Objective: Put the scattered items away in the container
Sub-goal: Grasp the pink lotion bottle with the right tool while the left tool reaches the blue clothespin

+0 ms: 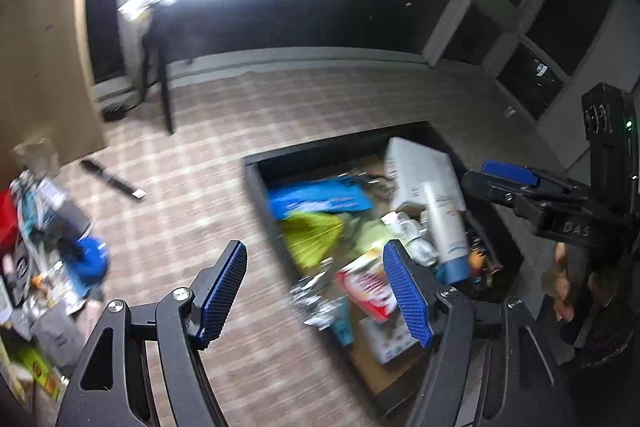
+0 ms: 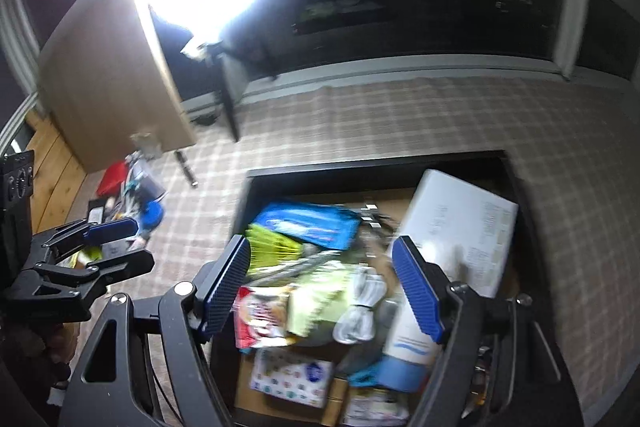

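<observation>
Checked carpet [image 1: 248,131] spreads under a dark open container [image 2: 256,187] crammed with a white box [image 2: 464,227], blue packet [image 2: 308,223], white tube [image 1: 444,227] and coiled cable [image 2: 360,303]; scattered items [image 1: 48,247] lie well apart at left. Both tongs gape wide and empty: the left gripper [image 1: 316,291] over the container's near edge, the right gripper [image 2: 320,283] above its contents, ribbed blue pads [image 2: 224,283] apart

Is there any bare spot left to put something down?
Yes: the checked carpet between the heap of loose items and the dark container is open, apart from a dark stick. Inside, only brown floor near the back wall shows; elsewhere it is crowded.
</observation>
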Demonstrator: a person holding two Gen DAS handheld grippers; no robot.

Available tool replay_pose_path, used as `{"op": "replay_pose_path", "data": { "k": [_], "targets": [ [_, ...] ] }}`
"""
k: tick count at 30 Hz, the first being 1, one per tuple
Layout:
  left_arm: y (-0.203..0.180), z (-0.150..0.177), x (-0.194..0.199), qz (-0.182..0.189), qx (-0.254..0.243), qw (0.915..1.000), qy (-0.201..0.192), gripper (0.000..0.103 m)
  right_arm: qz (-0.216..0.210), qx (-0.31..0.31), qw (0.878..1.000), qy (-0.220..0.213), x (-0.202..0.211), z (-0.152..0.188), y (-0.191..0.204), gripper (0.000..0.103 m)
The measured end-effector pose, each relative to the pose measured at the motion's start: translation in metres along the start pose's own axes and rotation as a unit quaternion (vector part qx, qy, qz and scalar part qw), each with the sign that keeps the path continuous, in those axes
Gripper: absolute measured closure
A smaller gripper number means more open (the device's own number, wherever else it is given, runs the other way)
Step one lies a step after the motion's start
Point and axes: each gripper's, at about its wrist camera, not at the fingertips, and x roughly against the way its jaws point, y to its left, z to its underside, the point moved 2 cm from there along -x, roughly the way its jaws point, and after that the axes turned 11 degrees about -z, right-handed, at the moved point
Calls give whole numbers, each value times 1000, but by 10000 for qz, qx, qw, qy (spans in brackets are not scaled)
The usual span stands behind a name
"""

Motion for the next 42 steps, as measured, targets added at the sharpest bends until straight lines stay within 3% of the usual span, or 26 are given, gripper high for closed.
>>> {"op": "replay_pose_path", "data": {
  "k": [7, 12, 19, 28, 42],
  "targets": [
    [83, 33, 8, -610, 702, 9956, 101, 42, -683, 478, 9950, 552, -56, -4, 66, 31],
    [139, 59, 17, -1068, 1152, 9875, 117, 43, -966, 803, 9881, 892, -93, 0, 118, 31],
    [196, 95, 18, -1411, 1644, 9757, 323, 52, -1392, 1086, 9749, 1357, -150, 10, 184, 33],
    [226, 116, 3, -1546, 1790, 9701, 545, 60, -1503, 989, 9637, 1973, -220, 28, 234, 49],
    [233, 115, -18, -1517, 1680, 9717, 680, 61, -1142, 975, 9632, 2228, -267, 37, 246, 49]
  ]
}}
